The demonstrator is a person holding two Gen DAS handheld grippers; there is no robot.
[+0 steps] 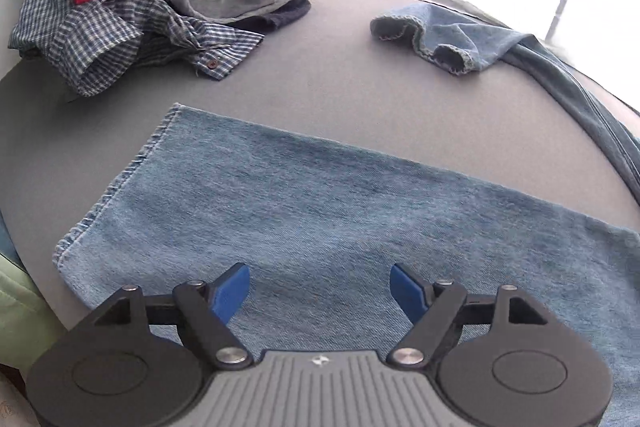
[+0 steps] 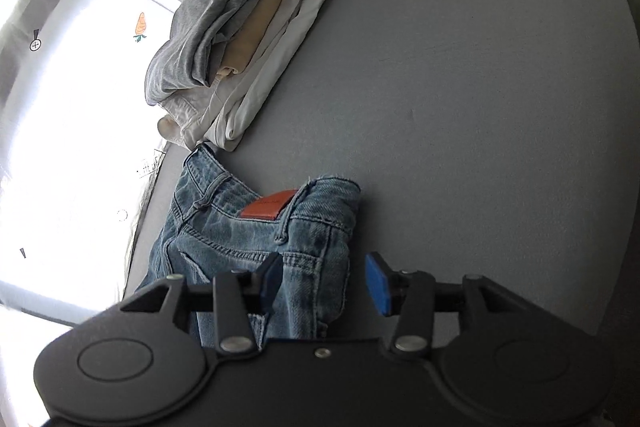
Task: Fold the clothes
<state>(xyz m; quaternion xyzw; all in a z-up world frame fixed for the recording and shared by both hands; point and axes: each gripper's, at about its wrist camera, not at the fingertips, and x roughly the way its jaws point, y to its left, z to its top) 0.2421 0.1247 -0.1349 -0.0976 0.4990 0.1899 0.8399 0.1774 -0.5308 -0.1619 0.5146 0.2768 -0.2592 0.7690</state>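
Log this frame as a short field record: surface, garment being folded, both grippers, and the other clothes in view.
surface: grey table
garment in work: blue jeans, one leg spread flat in the left wrist view; waistband with brown patch in the right wrist view
left gripper: open, above the jeans leg, holding nothing
right gripper: open, over the waistband area, holding nothing
unfolded pile: red checked garment on top of a blue checked shirt and grey cloth
folded stack: grey, tan and white items by the window
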